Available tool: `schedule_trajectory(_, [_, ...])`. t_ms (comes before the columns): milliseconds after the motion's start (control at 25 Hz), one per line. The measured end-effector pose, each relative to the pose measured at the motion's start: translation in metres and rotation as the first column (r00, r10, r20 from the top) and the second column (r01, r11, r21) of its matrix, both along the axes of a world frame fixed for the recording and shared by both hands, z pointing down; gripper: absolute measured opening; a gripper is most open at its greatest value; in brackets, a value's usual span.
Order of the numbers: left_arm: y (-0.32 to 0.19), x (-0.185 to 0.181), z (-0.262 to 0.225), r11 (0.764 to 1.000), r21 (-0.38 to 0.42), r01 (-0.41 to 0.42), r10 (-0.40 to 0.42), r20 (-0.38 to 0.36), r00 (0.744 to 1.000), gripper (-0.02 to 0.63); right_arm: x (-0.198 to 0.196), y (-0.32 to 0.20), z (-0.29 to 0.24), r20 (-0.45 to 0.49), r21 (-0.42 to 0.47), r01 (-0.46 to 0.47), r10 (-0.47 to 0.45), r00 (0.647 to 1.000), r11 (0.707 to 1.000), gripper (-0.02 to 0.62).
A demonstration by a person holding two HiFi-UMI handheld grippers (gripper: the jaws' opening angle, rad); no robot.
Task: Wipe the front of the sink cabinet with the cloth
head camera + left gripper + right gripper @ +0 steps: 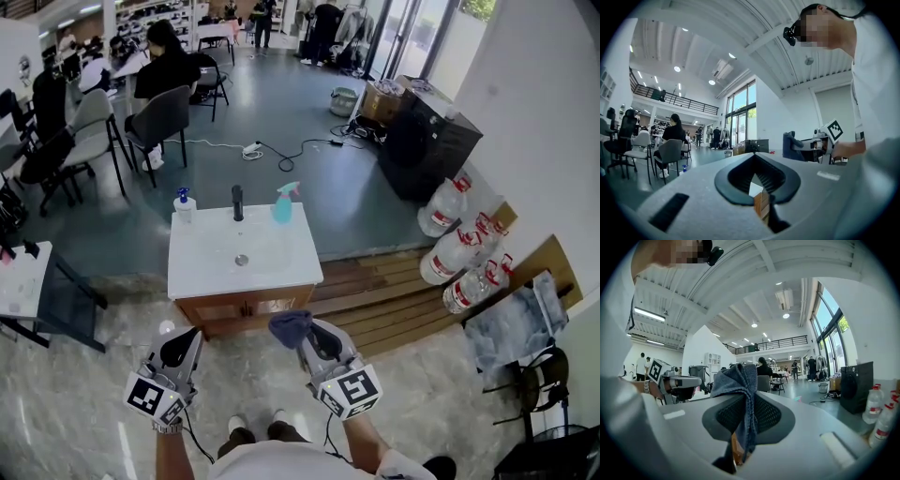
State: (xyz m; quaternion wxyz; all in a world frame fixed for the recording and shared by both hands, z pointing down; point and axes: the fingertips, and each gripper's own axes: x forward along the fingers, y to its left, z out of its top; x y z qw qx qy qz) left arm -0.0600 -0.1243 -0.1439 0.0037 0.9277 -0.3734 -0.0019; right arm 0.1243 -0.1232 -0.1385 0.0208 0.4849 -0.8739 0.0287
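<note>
Blue-grey cloth (290, 325), white sink top (202, 272), brown cabinet (246, 306) (wood-grained), teal spray bottle (282, 205)

Claws, two: left claw (180, 343), right claw (312, 337). Cloth (290, 324), one. Sink cabinet (246, 302), one. Tap (237, 202), one. Spray bottles, two: white bottle (184, 204), teal bottle (283, 205). Water jugs (442, 214), at least three.

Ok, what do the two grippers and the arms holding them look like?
Both the left gripper and right gripper are pale grey wedge-shaped shells with black ribbed pads. Each carries a cube with black-and-white square markers and trails a thin dark cable. The person wears a white short-sleeved top.
</note>
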Motion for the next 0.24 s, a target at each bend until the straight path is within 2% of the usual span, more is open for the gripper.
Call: schedule_trajectory(240, [0.002,-0.009,-0.006,0.999,0.023,0.048,-0.048,-0.011,0.999,0.005,-0.005,-0.006,-0.004,-0.008,0.018,0.037,-0.037,0.999,0.999,0.049])
